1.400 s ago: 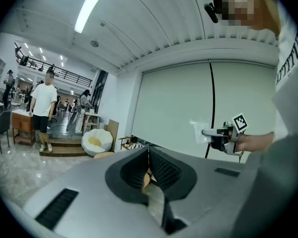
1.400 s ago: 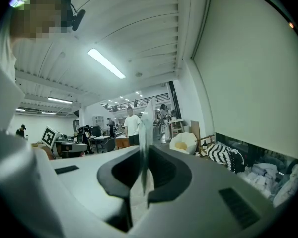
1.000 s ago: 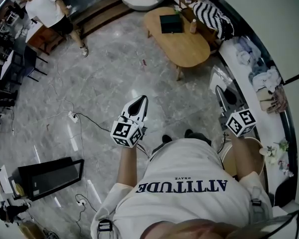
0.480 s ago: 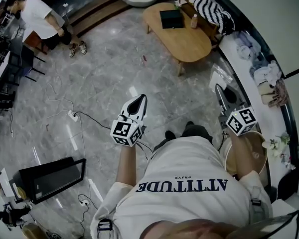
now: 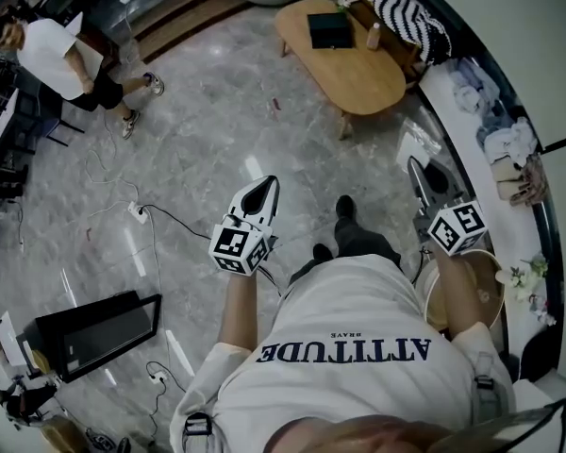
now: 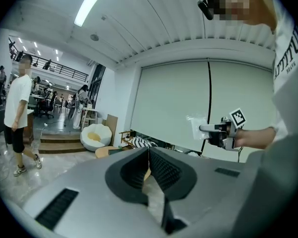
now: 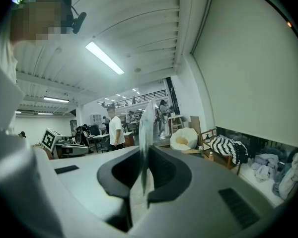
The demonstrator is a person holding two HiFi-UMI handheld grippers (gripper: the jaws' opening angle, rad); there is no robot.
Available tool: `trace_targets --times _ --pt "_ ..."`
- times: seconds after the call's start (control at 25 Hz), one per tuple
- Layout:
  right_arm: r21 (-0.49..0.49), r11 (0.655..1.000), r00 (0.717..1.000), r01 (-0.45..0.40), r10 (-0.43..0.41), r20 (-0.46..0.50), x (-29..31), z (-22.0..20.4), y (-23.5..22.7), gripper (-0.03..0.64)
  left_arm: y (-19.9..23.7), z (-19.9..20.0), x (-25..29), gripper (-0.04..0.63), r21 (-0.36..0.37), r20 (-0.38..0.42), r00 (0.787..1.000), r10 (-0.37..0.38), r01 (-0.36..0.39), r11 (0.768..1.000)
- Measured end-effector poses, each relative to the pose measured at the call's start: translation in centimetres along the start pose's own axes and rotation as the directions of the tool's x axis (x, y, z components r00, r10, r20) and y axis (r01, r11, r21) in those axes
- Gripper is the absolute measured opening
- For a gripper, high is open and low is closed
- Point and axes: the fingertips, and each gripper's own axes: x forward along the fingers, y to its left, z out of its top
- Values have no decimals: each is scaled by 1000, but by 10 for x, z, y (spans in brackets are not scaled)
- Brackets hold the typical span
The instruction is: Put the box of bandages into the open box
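Observation:
No box of bandages or open box can be told apart in these views. My left gripper (image 5: 264, 185) is held out over the marble floor, its jaws (image 6: 149, 152) shut with nothing between them. My right gripper (image 5: 413, 166) is held out near the long bench and is shut on a thin clear plastic bag (image 7: 144, 128), which stands edge-on between its pads. From the left gripper view the same bag (image 6: 197, 128) hangs from the right gripper (image 6: 209, 128) in front of a pale blind.
An oval wooden table (image 5: 358, 74) with a dark flat thing (image 5: 327, 29) and a bottle stands ahead. Folded clothes lie on the bench (image 5: 509, 149) at right. A round basket (image 5: 486, 295) sits below my right hand. Cables (image 5: 156, 217), a monitor (image 5: 94, 333) and a standing person (image 5: 52, 59) are at left.
The person carrying the grippers has stepped forward, one foot now out ahead. Both grippers keep their pose. The bystander at upper left has moved further left.

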Motion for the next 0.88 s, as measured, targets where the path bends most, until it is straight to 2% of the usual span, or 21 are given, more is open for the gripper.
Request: trace_targets --times 0.4,0.88 --pt "4 999 999 -36 36 -11 59 9 -41 44 36 12 51 22 -12 1 999 53 -53 999" --pt "7 994 993 -110 110 -43 145 32 -112 44 71 34 145 23 -10 -18 995 99 -99 995"
